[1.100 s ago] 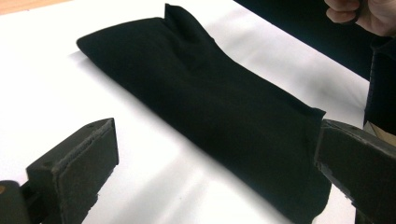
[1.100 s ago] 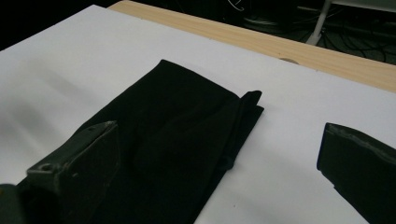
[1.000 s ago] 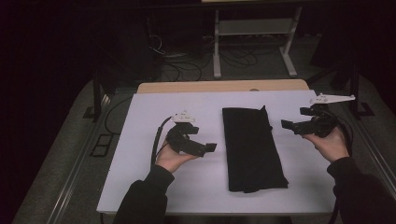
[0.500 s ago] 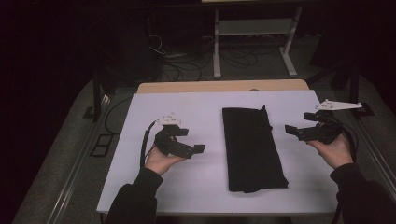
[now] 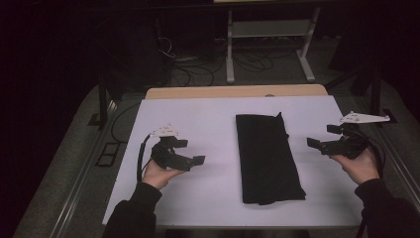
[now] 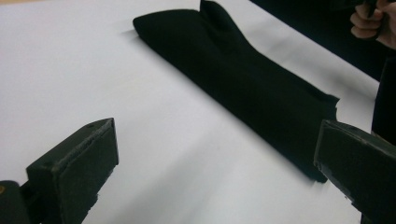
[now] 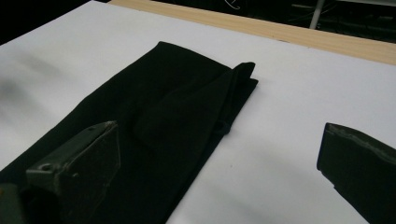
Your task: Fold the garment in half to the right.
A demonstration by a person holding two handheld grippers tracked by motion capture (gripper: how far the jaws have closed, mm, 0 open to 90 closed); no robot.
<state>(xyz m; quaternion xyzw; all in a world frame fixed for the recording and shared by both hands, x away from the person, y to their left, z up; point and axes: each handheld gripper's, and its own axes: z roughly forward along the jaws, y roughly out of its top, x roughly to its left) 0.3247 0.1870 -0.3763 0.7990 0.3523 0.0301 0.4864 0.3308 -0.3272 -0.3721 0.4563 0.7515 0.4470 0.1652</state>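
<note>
A folded black cloth lies lengthwise in the middle of the white table; it is also in the left gripper view and the right gripper view, with a small raised fold at its far end. My left gripper hovers left of the cloth, open, nothing between its jaws. My right gripper is held right of the cloth, open and empty. Both point toward the cloth without touching it.
A wooden strip runs along the table's far edge. Beyond it stand a metal stand and loose cables on the dark floor. A person's other hand appears in the left gripper view.
My left gripper has drawn away from the cloth to the left and nearer the front edge. My right gripper has shifted slightly right and toward the front.
</note>
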